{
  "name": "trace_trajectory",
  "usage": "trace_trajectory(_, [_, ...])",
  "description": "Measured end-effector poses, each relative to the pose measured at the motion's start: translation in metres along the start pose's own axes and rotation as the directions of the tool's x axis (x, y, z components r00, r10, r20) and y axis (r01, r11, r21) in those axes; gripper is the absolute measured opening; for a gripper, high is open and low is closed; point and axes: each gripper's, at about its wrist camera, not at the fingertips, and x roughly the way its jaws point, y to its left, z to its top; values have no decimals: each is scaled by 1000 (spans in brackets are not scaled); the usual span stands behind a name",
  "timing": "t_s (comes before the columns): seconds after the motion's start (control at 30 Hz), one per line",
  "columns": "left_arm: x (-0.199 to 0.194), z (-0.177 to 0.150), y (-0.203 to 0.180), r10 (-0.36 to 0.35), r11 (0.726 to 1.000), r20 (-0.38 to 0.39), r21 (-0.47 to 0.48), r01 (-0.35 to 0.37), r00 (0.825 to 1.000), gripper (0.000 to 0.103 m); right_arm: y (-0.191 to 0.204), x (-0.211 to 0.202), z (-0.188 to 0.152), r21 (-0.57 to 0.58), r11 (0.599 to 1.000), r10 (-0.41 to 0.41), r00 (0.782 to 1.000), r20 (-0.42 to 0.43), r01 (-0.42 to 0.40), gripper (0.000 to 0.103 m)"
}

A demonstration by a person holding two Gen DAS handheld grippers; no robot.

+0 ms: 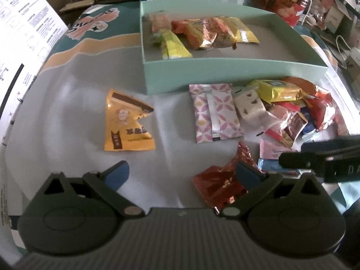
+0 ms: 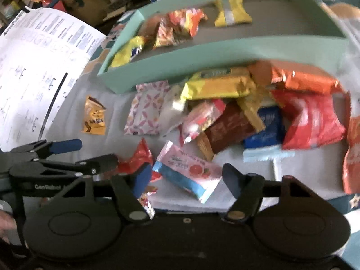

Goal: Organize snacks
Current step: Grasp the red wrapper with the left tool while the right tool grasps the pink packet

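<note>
The right wrist view is smeared, so wrapper print in the snack pile (image 2: 243, 114) is unreadable, and the right gripper (image 2: 186, 180) stands spread around a pink-and-blue packet (image 2: 191, 171) without clearly pressing it. The left gripper (image 1: 182, 173) is spread too, its right finger overlapping a crinkled red foil packet (image 1: 220, 182). Bare grey table (image 1: 67, 117) lies left around an orange packet (image 1: 128, 123), near the green box (image 1: 225, 76) holding several snacks.
</note>
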Motion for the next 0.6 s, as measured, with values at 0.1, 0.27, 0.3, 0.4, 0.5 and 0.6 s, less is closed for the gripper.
trace_trajectory(0.1, [0, 0, 2, 6, 1000, -9, -17, -6, 1000, 103, 4, 0, 8, -20, 1000, 12, 1000, 10, -11, 72])
trace_trajectory(0.27, [-1, -4, 8, 21, 999, -26, -32, -22, 999, 103, 17, 16, 8, -77, 994, 72, 997, -35, -75, 70])
trace_trajectory(0.3, [-2, -5, 9, 22, 999, -26, -30, -23, 999, 103, 19, 18, 7, -85, 993, 77, 996, -44, -81, 64])
trace_trajectory(0.4, [-5, -9, 8, 27, 1000, -24, -8, -27, 999, 103, 14, 14, -2, -93, 992, 74, 996, -55, -79, 47])
trace_trajectory(0.5, [-6, -11, 5, 29, 999, -27, 22, -29, 999, 103, 10, 8, -9, -99, 992, 66, 996, -60, -72, 43])
trace_trajectory(0.6, [-5, -12, -2, 16, 998, -28, 54, -15, 999, 103, 12, 3, -18, -127, 990, 51, 997, -57, -58, 43])
